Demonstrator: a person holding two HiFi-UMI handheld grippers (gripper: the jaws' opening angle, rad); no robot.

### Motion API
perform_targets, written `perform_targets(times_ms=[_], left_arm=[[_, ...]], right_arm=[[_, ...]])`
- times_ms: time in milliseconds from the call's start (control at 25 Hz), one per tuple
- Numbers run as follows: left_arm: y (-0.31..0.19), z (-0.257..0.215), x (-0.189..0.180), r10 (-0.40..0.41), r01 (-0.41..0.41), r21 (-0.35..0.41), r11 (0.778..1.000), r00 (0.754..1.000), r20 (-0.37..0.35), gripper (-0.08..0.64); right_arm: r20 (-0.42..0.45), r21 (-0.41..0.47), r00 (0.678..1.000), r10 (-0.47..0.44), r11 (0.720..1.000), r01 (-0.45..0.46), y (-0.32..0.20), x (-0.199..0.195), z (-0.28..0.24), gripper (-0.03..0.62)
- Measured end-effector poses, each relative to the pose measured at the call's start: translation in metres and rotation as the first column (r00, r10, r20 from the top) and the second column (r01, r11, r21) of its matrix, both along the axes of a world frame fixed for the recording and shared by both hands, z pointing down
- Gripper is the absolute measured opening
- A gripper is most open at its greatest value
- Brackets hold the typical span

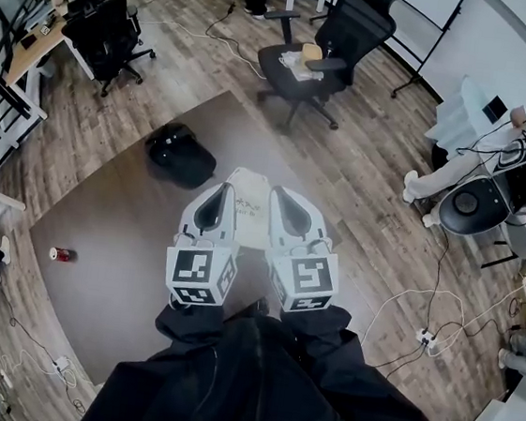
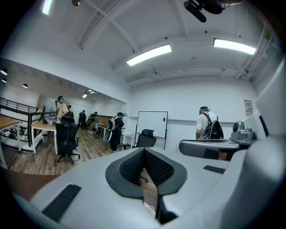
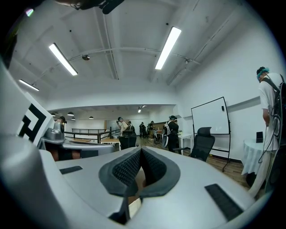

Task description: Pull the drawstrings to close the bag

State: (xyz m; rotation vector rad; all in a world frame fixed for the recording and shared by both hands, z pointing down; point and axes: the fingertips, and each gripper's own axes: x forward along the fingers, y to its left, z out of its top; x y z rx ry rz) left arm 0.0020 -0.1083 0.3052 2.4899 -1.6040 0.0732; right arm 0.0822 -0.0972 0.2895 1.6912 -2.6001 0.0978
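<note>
A cream cloth bag point(image 1: 248, 205) with dark print lies on the brown table point(image 1: 120, 226), partly hidden under my two grippers. The left gripper point(image 1: 218, 193) and the right gripper point(image 1: 283, 200) are held side by side above it, pointing away from me at about level, with the bag showing in the gap between them. Both have their jaws shut with nothing seen between the pads. In the left gripper view the left gripper point(image 2: 144, 153) shows closed dark pads, and the right gripper point(image 3: 140, 152) looks the same in its own view. No drawstring is visible.
A black bag point(image 1: 181, 153) sits on the table's far left part. A red can point(image 1: 60, 254) stands near the left edge. Black office chairs point(image 1: 331, 47) stand beyond the table, and a person in white point(image 1: 498, 137) bends over at the right. Cables lie on the wooden floor.
</note>
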Motion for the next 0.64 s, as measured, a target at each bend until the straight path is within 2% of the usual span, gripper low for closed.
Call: perform_targets(times_ms=[640], left_arm=[[0.008,0.008,0.009,-0.008,0.008,-0.013,1.0,1.0,0.03,0.032]], right_arm=[[0.003,-0.008,1.0,0.0,1.0,0.001,0.009,0.011,0.005,0.02]])
